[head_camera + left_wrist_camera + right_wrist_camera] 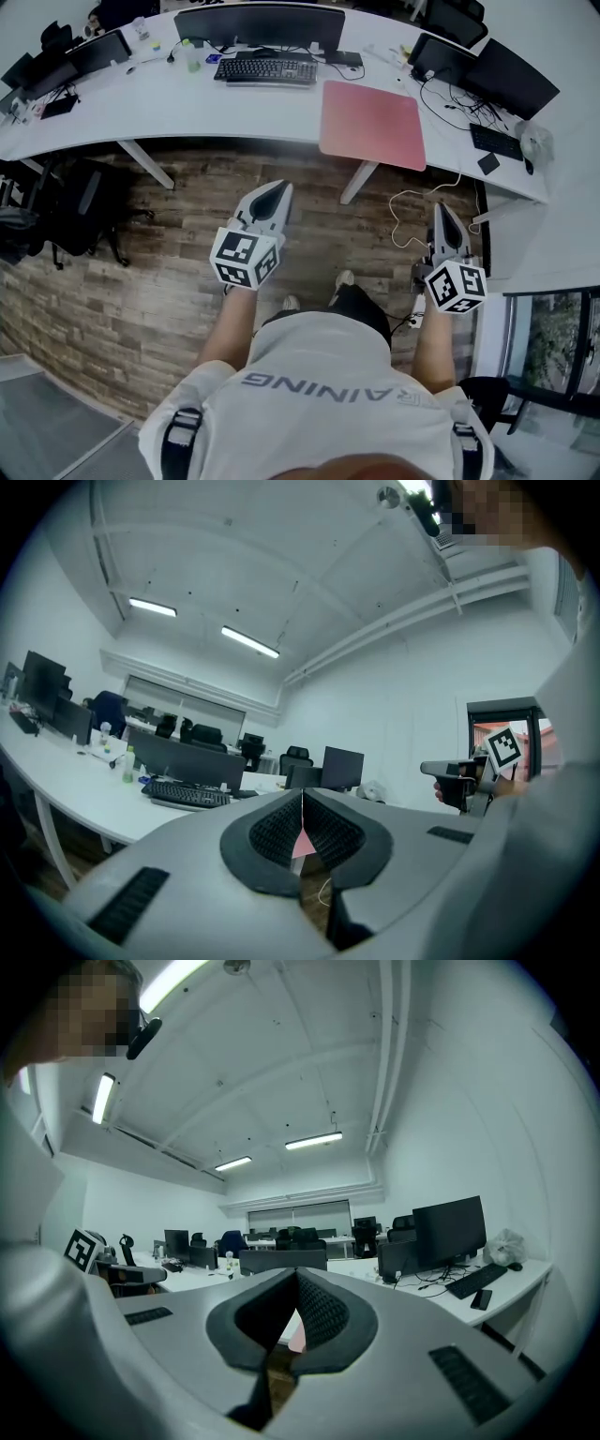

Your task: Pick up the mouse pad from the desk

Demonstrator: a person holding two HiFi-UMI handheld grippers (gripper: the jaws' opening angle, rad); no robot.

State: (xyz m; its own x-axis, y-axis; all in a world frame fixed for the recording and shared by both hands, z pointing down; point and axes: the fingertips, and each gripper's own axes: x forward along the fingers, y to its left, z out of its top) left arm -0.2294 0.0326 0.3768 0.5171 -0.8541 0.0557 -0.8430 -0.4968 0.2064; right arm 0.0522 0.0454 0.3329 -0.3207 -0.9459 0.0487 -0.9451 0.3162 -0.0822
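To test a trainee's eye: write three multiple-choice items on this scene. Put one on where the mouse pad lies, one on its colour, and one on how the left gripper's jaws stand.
1. Where is the mouse pad?
A. on the desk, right of the keyboard
B. under the desk
C. on top of the keyboard

2. What colour is the mouse pad?
A. black
B. green
C. pink

3. How do the jaws of the left gripper stand?
A. wide apart
B. together, holding nothing
C. closed on the mouse pad

Key:
1 A: the head view shows it flat on the white desk beside the keyboard.
2 C: its top is plain pink.
3 B: the left gripper view shows the pads meeting, far short of the desk.
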